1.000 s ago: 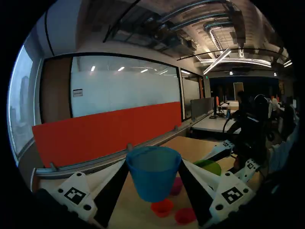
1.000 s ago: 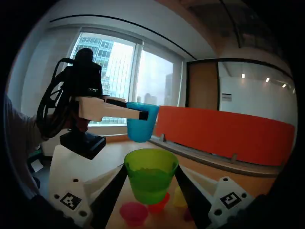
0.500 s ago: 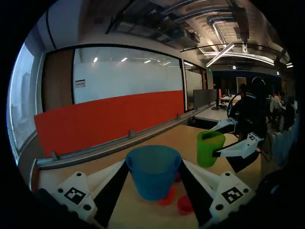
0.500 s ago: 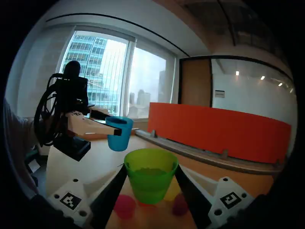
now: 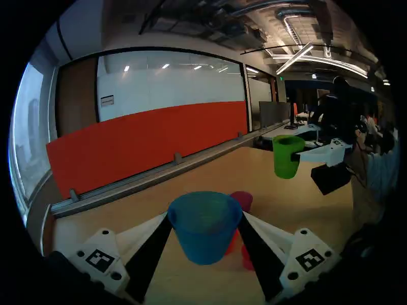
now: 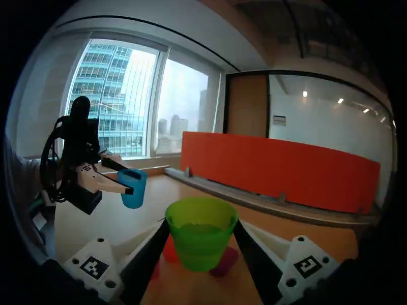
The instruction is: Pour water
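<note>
Holding: the left gripper (image 5: 205,221) has its jaws clamped on the blue cup (image 5: 205,231), one finger on each side; the cup stands upright with its mouth up.
Right jaws: the right gripper (image 6: 201,229) is clamped in the same way on the green cup (image 6: 201,240), also upright.
Contents: a darker band low inside the green cup is probably water. For the blue cup it cannot be told.
Key relation: the two cups are well apart in the air and not touching. From the left gripper, the green cup lies ahead and to the right, a little higher. From the right gripper, the blue cup lies ahead and to the left. Both long axes are vertical.
Coming move: judged from this, the cups must first come together, rim just above rim, and only then should the green cup tilt. A tilt at this gap would spill on the table.
Nearer hand: neither, as each hand carries its own cup.
Table: pale wood (image 5: 152,203), with small red and pink cups (image 5: 242,199) lying just under the held cups.
Room: an orange panel (image 5: 152,140) runs along the far edge of the table, with a glass wall above it. A large window (image 6: 117,101) shows towers, and strip lights (image 5: 297,53) hang from the ceiling.
</note>
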Tool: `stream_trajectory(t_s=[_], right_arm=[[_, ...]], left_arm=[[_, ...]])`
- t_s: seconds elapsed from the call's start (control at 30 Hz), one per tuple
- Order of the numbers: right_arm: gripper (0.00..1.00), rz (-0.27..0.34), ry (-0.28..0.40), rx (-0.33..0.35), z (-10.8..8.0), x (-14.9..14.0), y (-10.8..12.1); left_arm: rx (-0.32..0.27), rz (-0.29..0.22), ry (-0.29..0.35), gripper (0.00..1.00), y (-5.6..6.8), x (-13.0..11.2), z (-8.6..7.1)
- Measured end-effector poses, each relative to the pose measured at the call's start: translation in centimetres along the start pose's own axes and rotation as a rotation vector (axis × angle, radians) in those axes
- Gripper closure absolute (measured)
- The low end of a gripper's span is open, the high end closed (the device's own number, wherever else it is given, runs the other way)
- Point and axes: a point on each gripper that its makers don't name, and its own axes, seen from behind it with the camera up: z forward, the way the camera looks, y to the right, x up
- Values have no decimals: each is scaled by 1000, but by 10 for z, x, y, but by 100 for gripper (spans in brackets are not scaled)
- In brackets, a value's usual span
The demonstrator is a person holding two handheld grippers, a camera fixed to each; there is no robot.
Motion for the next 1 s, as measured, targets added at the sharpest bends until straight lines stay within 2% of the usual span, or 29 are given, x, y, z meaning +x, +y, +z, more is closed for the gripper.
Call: stream_trajectory(t_s=[0.27, 0.5, 1.0], right_arm=[[9, 5, -20, -37, -11, -10, 18], [9, 11, -50, -45, -13, -21, 26], [9, 2, -190, -39, -5, -72, 38]], left_arm=[[-4, 5, -33, 12, 2, -18, 2], [-2, 20, -73, 12, 0, -33, 10], [-20, 38, -179, 12, -5, -74, 29]])
